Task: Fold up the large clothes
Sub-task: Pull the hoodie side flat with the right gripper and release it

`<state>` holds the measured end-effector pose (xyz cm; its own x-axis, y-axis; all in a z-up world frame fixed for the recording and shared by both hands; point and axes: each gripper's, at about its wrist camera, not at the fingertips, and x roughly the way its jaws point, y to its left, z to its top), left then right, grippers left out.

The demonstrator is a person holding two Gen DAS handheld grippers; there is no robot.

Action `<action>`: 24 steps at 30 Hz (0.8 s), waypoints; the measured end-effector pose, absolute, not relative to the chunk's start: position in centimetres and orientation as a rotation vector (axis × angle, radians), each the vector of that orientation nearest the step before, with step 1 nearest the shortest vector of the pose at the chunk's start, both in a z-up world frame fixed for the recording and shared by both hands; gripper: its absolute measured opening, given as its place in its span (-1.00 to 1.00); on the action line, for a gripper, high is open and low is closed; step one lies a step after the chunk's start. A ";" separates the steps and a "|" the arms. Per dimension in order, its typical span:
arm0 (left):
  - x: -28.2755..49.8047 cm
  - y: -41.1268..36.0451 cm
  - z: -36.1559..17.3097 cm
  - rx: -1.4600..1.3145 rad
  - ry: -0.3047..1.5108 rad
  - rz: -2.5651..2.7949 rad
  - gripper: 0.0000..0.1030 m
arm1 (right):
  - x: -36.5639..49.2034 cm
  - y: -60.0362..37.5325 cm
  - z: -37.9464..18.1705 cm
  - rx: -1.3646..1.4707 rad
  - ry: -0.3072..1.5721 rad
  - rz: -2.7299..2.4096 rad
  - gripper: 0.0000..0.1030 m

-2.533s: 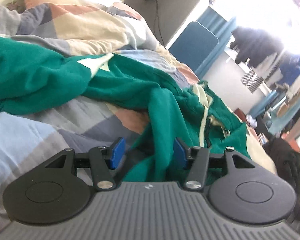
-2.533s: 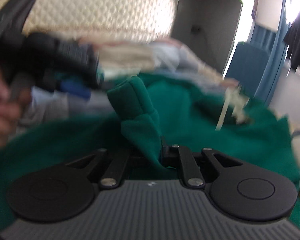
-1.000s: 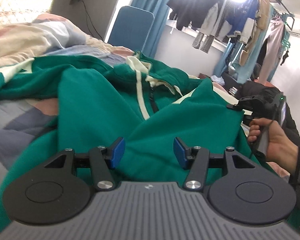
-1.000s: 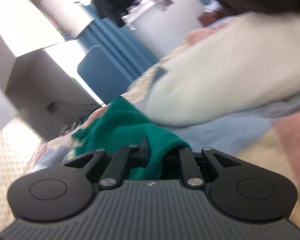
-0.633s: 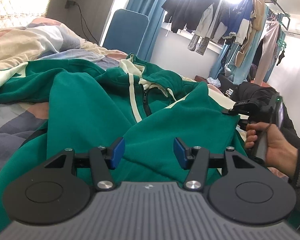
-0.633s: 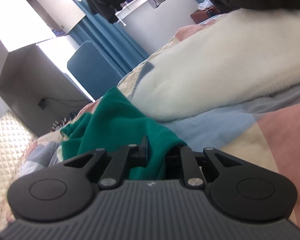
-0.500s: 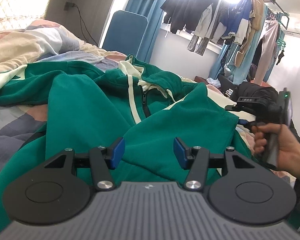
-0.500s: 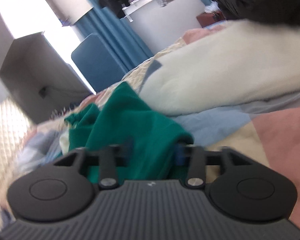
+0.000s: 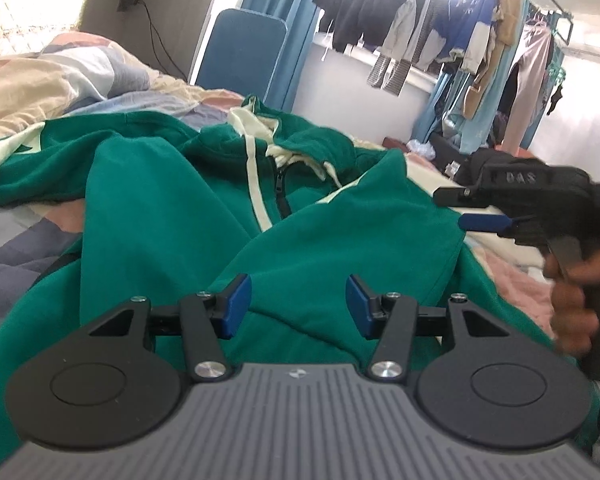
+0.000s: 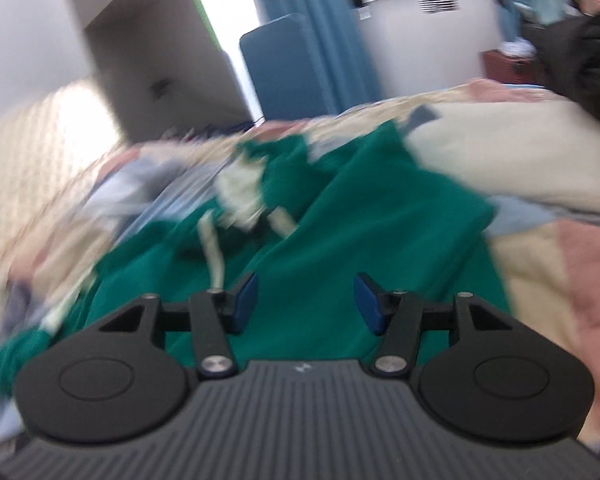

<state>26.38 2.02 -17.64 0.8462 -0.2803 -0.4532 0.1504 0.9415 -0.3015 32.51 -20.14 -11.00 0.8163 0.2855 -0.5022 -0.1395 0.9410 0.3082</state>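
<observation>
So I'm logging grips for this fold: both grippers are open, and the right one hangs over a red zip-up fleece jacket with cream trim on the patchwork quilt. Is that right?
Not quite: the zip-up fleece jacket with cream trim is green, not red, as the left wrist view shows clearly. The rest stands: the left gripper and the right gripper are both open, the right one hanging over the jacket on the patchwork quilt.

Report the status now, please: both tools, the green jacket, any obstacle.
Left tool open, empty. Right tool open, empty. Green jacket lies rumpled on the quilt, zipper up. No obstacle seen.
</observation>
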 end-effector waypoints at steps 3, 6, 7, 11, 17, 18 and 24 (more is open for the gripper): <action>27.4 2.2 -18.3 -0.269 0.555 -0.210 0.12 | 30.9 -17.3 -11.9 0.176 0.591 0.298 0.09; 28.5 2.4 -19.2 -0.271 0.617 -0.196 0.06 | 30.0 -15.1 -12.5 0.077 0.596 0.335 0.09; 28.8 2.3 -19.5 -0.262 0.635 -0.193 0.05 | 30.1 -14.6 -12.6 0.059 0.593 0.347 0.08; 29.1 2.0 -20.2 -0.226 0.660 -0.190 0.05 | 31.2 -13.8 -13.9 0.048 0.601 0.360 0.06; 29.1 2.7 -20.2 -0.272 0.661 -0.194 0.05 | 32.5 -13.9 -16.7 0.052 0.696 0.335 0.03; 28.9 2.8 -20.0 -0.280 0.657 -0.193 0.05 | 32.8 -14.1 -17.1 0.069 0.715 0.337 0.03; 27.1 3.5 -18.4 -0.300 0.579 -0.183 0.05 | 33.3 -13.3 -18.1 0.017 0.747 0.341 0.04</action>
